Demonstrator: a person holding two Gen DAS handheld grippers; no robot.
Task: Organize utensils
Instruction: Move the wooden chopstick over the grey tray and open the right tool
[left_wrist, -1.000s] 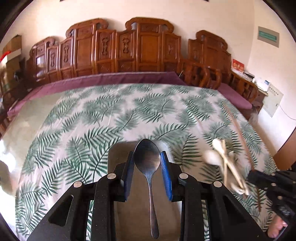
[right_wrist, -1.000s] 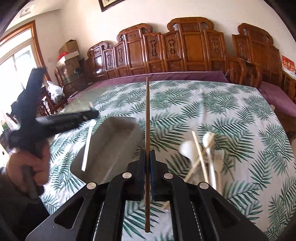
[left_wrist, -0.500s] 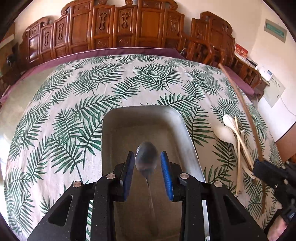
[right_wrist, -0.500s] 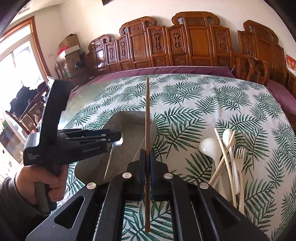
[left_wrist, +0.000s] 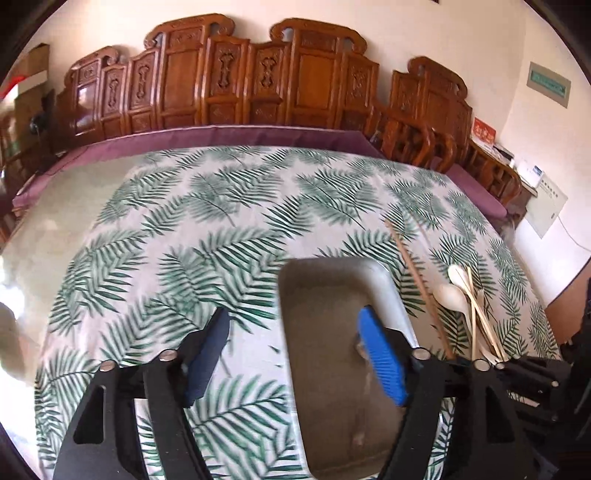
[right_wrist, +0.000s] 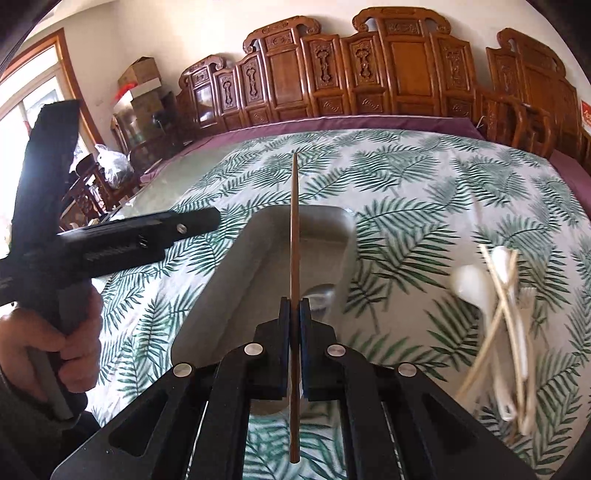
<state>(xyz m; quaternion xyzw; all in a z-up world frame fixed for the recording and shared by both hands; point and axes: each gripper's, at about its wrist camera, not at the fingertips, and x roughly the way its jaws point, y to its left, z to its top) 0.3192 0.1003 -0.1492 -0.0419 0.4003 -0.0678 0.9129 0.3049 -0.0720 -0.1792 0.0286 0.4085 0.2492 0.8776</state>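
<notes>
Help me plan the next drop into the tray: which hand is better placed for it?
Right. The right gripper is shut on the brown chopstick, already above the grey tray. The left gripper has just opened, with nothing between its jaws.

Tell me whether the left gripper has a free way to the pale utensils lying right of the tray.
Probably not directly. The left gripper, jaws just opened and empty, sits left of the pale utensils, but the right gripper, shut on a brown chopstick, stands between, over the tray.
</notes>
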